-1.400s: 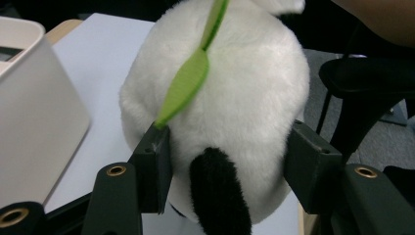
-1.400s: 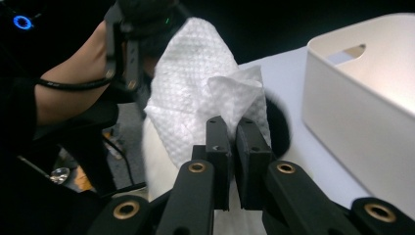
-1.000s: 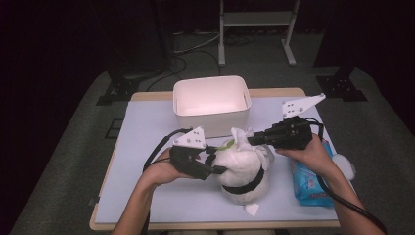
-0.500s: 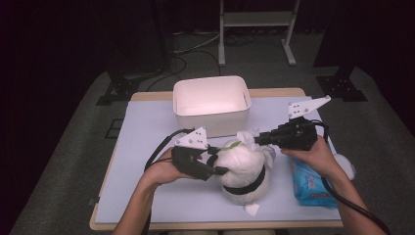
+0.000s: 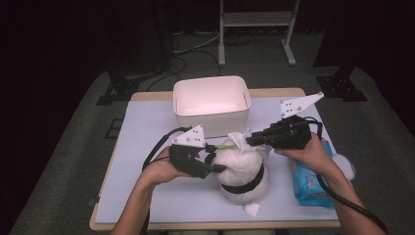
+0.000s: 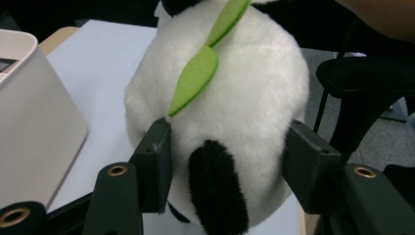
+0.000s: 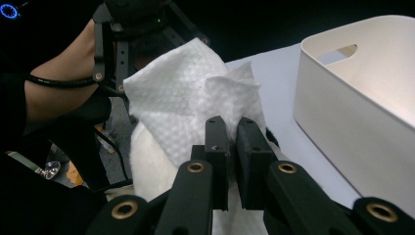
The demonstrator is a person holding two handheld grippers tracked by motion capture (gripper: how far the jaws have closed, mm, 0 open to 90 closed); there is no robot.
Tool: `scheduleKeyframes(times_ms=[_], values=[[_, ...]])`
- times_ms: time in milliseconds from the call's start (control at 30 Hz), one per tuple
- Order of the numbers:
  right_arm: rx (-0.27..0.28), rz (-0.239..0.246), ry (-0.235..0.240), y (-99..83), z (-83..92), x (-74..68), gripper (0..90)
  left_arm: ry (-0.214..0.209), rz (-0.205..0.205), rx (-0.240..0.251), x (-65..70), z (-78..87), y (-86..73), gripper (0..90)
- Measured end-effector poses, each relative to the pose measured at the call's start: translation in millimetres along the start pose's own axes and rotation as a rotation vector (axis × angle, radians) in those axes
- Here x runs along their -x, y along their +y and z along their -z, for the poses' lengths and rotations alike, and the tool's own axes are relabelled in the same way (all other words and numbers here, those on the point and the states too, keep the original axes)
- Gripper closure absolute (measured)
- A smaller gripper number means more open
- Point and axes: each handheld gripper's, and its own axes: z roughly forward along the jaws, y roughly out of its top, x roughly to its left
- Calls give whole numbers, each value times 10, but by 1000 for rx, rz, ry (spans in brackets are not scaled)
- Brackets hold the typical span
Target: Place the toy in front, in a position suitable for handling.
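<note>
A plush panda (image 5: 242, 169) sits near the middle of the bench (image 5: 147, 127), just in front of a white bin (image 5: 211, 105). The left tool (image 5: 215, 157) holds it from the side: in the left gripper view its two jaws stand about half open, pads (image 6: 155, 169) pressed into the white fur on either flank of the panda (image 6: 220, 103), with a black patch low between them. A green felt leaf (image 6: 198, 73) lies slantwise across the fur above the jaws.

The right tool (image 5: 250, 140) comes in from the other side, over the top of the toy. Its jaws are nearly closed, pinching a white wipe (image 7: 191, 107) that bunches up over the panda's top; in the high view the wipe (image 5: 240, 138) shows as a crumpled white tuft just at the tool's tip. In the right gripper view the bin (image 7: 362, 103) stands near, to the right of the wipe.

A blue pack (image 5: 306, 181) lies on the bench under the right forearm, beside the panda. A small white scrap (image 5: 251, 209) lies on the bench at the panda's near side.
</note>
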Motion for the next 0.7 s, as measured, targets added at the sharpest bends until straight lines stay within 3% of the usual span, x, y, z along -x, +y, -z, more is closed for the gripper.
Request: scheduleKeyframes(times_ms=[233,467,600,700], values=[[-26,-24,-12,-99,14,25,838,4,8,5,-14,41,-6,433],[-2,12,3,50,3,-19,838,5,-11,-8,-23,80,56,434],[-25,31,8,129,-77,-56,835,0,-11,-19,-24,61,70,434],[-50,21,7,101,-97,-34,837,-5,17,-10,-41,53,38,426]])
